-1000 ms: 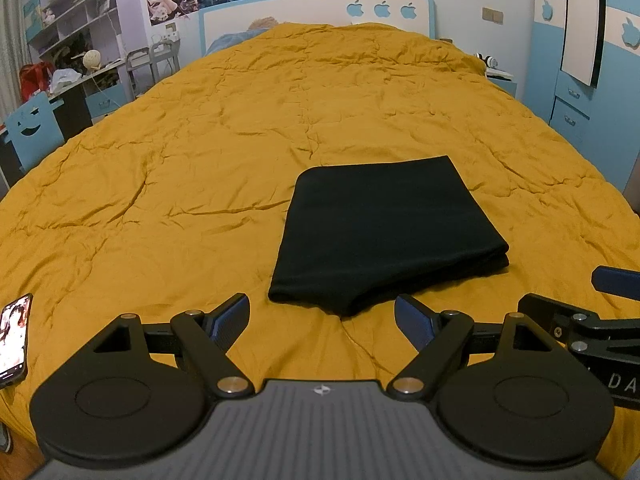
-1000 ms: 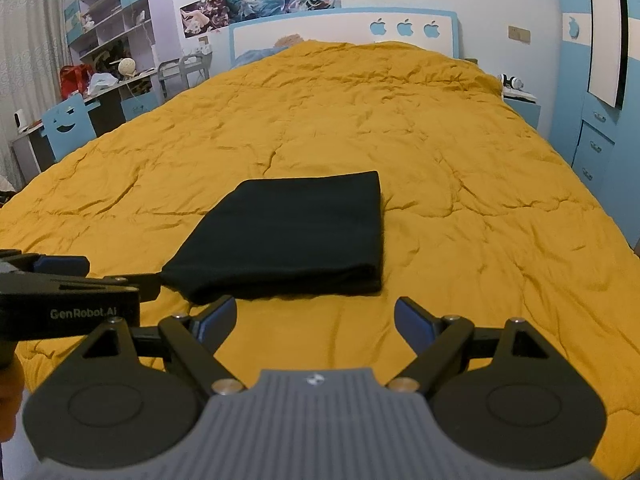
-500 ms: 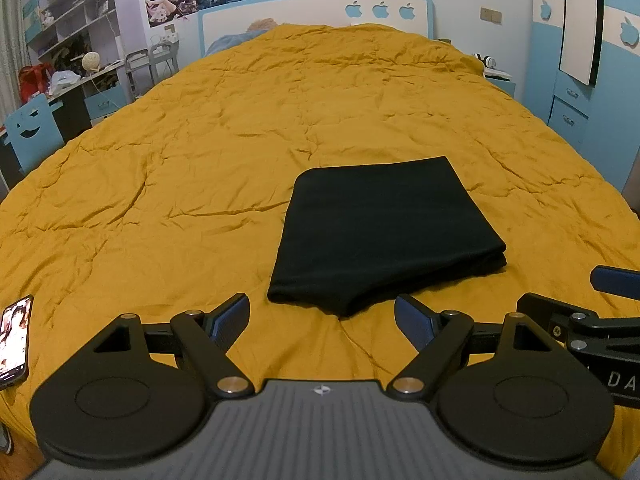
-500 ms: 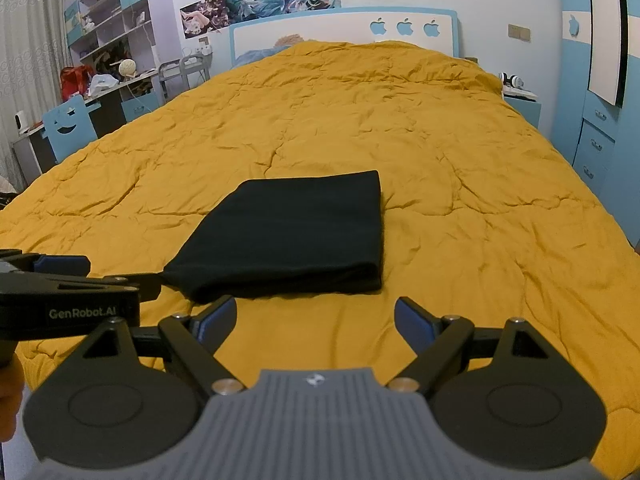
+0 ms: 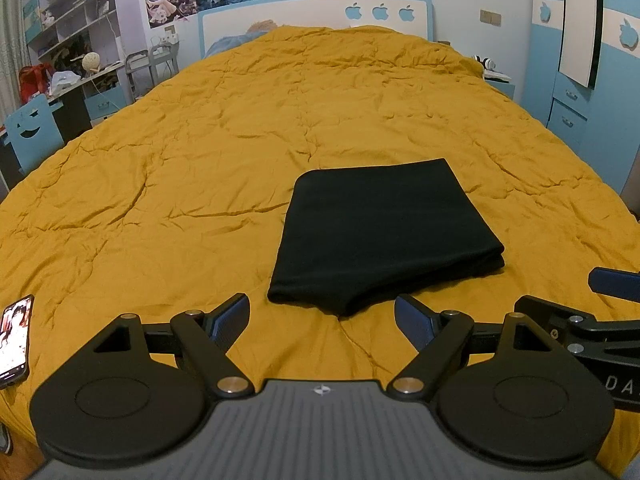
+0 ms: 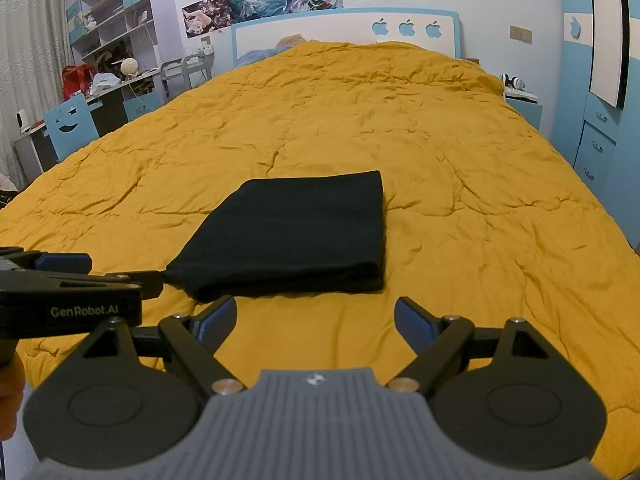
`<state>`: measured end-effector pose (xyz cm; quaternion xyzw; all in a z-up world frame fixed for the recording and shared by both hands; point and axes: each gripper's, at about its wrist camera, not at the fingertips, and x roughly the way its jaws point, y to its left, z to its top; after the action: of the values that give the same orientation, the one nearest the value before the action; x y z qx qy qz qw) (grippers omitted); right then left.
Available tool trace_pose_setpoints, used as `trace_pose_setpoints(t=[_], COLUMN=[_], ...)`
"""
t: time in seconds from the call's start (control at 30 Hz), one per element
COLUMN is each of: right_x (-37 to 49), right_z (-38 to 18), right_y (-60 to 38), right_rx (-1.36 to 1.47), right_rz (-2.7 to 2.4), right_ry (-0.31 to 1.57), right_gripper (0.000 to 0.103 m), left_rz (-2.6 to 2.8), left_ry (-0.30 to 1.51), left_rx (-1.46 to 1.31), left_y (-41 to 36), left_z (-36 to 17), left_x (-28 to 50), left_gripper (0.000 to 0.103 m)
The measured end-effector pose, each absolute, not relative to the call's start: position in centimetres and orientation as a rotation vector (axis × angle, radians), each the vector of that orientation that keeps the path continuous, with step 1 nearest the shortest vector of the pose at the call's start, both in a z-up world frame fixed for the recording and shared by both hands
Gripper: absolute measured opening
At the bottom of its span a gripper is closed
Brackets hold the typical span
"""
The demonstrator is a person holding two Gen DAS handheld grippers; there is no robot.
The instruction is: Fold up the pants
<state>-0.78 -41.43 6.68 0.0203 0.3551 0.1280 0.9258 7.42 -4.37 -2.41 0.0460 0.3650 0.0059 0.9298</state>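
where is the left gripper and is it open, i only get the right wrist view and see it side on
Observer: The left gripper is open, jaws wide apart and holding nothing. It points at the near corner of the folded black pants.
Operator: ok, anything lying on the bed left of it
Observer: Yes, a phone with its screen lit lies at the near left edge of the yellow quilt, well apart from the pants.
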Motion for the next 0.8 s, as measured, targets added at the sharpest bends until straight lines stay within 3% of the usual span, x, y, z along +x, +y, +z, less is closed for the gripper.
trace_pose_setpoints(t=[0.8], right_x=[-0.82], right_z=[6.60], right_y=[-41.40], right_rx=[0.023], right_rz=[0.259], right_ry=[0.753], right_gripper=[0.082], left_rz=[0.006], left_ry=[0.751], left_rx=[0.068], left_y=[-4.70], left_z=[-2.38], left_x=[6.94], left_gripper=[0.096])
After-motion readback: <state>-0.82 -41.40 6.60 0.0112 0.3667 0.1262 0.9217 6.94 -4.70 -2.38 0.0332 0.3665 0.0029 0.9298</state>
